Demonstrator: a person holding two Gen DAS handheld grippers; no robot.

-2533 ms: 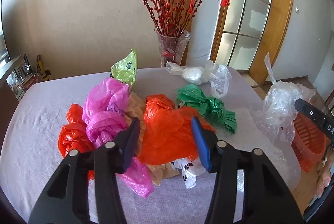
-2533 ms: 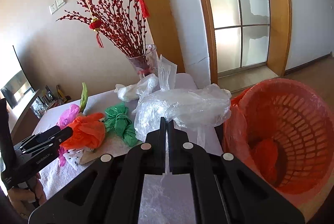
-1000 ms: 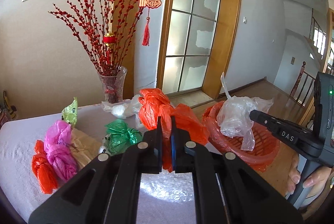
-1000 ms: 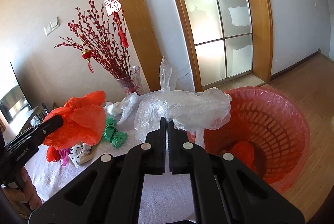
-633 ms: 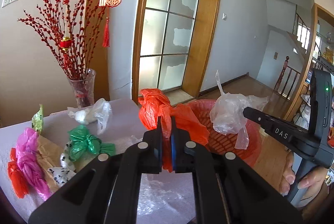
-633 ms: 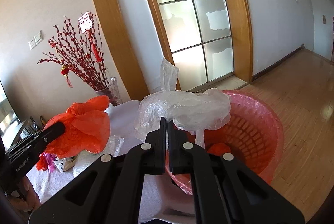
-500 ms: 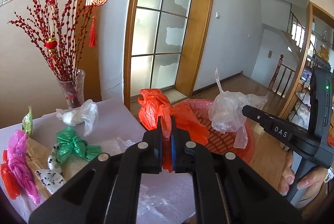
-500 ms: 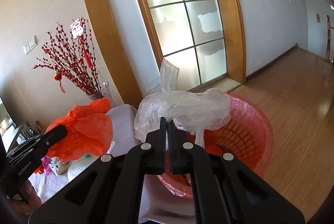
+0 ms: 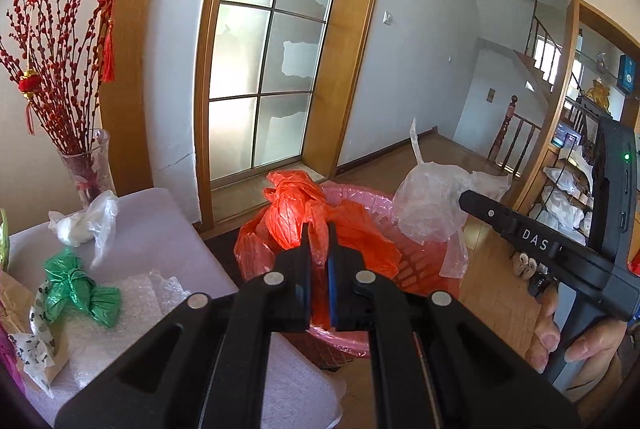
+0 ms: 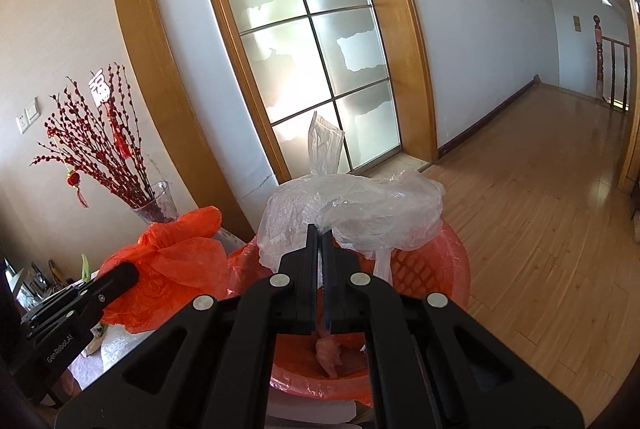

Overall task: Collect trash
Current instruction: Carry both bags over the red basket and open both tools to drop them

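Trash was in both grippers at this moment. The orange bag (image 9: 296,213) was pinched in the clenched left gripper (image 9: 318,249) and hung over the near rim of the red basket (image 9: 420,269), which stood on the floor off the table's corner. The clear bag (image 10: 360,209) was clamped in the right gripper (image 10: 319,241), its jaws closed to a thin slit, and it hung above the basket's mouth at about 12 o'clock from that gripper. In the left wrist view the clear bag sat at about 2 o'clock from the orange one, the two apart.

Inside the basket a crumpled pinkish piece (image 10: 330,353) lay on the bottom, so some collecting looked already done. Neither held bag had been let go yet; the step in hand seemed to be the drop.

Out on the table (image 9: 160,229), at 9 o'clock in the left wrist view, more remained: a green bag (image 9: 80,289), a white bag (image 9: 86,221) nearer the vase (image 9: 86,169), a sheet of bubble wrap (image 9: 136,297), and a spotted scrap (image 9: 38,313) at the edge. By my judgement the task stood roughly midway.
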